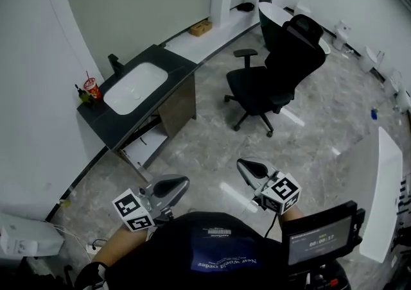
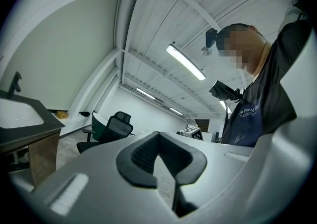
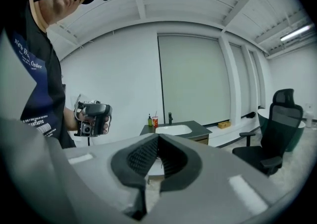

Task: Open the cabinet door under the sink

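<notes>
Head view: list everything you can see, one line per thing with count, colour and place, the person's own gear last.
Sink counter: one, black with a white basin, against the left wall.
Faucet: one, black, behind the basin.
Cup: one, red with a straw, at the counter's near end.
Bottle: one, dark green, beside the cup.
Cabinet: one, wood-brown, under the counter.
Office chair: one, black, on the floor right of the sink.
Box: one, tan, on the white ledge by the far wall.
Screen: one, black, bottom right.
Left gripper: one, grey, shut, empty, bottom left.
Right gripper: one, grey, shut, empty, bottom centre.
</notes>
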Demonstrator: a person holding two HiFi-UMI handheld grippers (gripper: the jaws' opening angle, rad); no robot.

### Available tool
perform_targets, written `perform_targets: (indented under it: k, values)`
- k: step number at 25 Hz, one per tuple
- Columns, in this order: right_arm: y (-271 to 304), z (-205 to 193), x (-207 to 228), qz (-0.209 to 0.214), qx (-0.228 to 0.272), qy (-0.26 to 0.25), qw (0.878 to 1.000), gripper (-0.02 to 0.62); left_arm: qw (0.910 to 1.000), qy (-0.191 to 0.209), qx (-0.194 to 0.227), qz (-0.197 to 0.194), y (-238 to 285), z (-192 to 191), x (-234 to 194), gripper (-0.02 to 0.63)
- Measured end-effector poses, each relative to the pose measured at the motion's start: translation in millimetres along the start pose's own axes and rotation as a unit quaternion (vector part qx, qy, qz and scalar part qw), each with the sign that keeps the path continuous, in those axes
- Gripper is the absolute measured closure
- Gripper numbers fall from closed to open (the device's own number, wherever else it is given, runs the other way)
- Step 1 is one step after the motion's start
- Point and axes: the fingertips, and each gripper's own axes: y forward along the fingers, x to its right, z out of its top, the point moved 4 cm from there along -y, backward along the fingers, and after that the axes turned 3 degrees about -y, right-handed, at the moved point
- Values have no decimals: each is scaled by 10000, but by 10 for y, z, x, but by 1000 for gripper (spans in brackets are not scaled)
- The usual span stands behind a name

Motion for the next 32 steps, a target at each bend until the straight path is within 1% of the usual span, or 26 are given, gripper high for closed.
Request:
perform_targets:
  k: [3, 5, 8, 11, 15, 18, 20, 22, 24, 27, 30, 32]
  values:
    - [255, 118, -18, 234, 47, -24, 9997, 594, 9997, 94, 199, 132, -97, 68, -154, 606]
    - [453, 241, -34, 413, 6, -80, 9991, 594, 9991, 94, 343, 228, -183, 165, -337, 606]
    - [887, 477, 185, 510, 15, -232, 9984, 594, 9982, 119, 477, 339, -222, 411, -817, 606]
    - [1059, 596, 339, 551, 90, -237, 9982, 594, 9974, 230, 506, 461, -214, 499, -963, 606]
    - [1296, 606, 535, 866, 38, -303, 9958, 594, 9942, 316, 613, 831, -223, 583, -1121, 606]
    - [1571, 602, 821, 1175, 1, -203, 9929, 594, 9896, 295, 708, 1215, -117, 637, -1327, 606]
    - [1777, 668, 1055, 1429, 35, -183, 9896, 594, 9859, 304, 758, 1458, 34, 702, -1482, 606]
    - [1841, 645, 1201, 1733, 88, -338, 9843, 594, 9812, 413, 824, 1696, 168, 653, -1494, 606]
    - [1840, 549, 1332, 2019, 152, -569, 9776, 594, 9737, 535, 937, 2006, 276, 549, -1444, 606]
    - [1914, 581, 1746, 2420, 116, -735, 9674, 594, 9604, 586, 1194, 2448, 615, 574, -1479, 606]
    - [1997, 622, 2150, 2779, 76, -848, 9568, 594, 9495, 626, 1370, 2754, 988, 602, -1524, 606]
    - [2061, 629, 2321, 2963, 68, -836, 9514, 594, 9447, 595, 1440, 2884, 1178, 588, -1555, 606]
